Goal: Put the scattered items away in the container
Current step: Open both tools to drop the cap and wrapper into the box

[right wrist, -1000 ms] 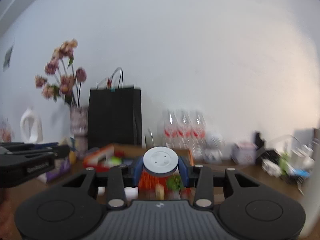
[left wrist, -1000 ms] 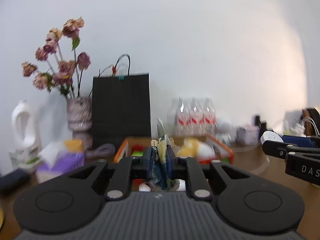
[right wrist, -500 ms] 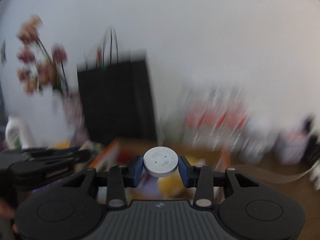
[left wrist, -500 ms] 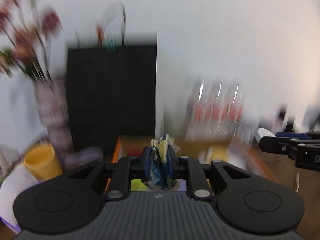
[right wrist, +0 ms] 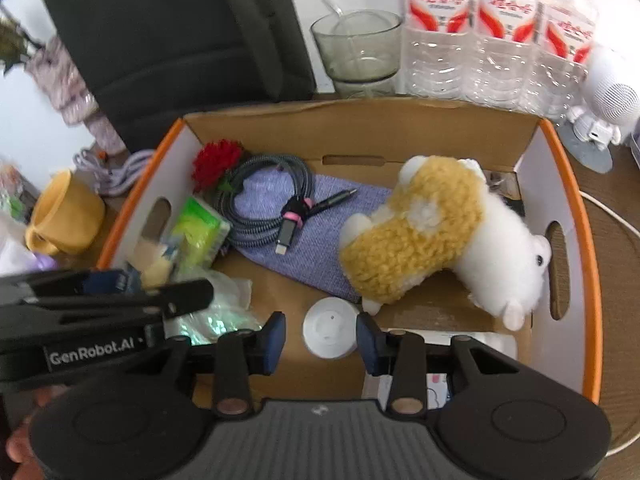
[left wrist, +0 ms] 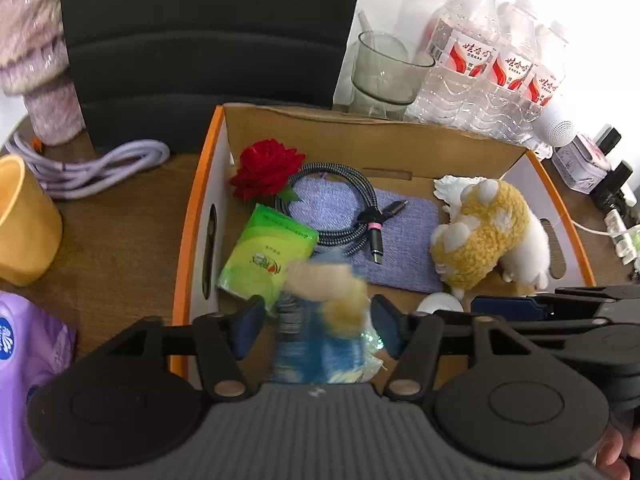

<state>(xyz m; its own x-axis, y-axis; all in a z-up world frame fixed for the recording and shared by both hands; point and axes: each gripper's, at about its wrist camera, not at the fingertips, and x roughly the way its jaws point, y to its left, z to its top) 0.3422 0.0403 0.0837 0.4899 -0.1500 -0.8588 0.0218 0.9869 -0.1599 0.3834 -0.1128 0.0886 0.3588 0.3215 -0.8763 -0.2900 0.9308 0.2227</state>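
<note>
Both grippers over the box, letting go

One cardboard box [right wrist: 576, 216] holds one plush toy [right wrist: 432, 240], one cable [right wrist: 260, 196], one red flower [left wrist: 266, 168], one green packet [left wrist: 266, 256] — three water bottles [left wrist: 496, 68] stand behind its far edge. A second ago both grippers faced the wall; now the left gripper [left wrist: 316, 320] is opening, its blurred blue wrapper [left wrist: 320, 340] loose between the pads. The right gripper [right wrist: 322, 338] stands apart around the white cap [right wrist: 330, 334], gaps either side.

cable [left wrist: 340, 204] lies in box [left wrist: 188, 216], plush toy [left wrist: 480, 236] to its right.
</note>
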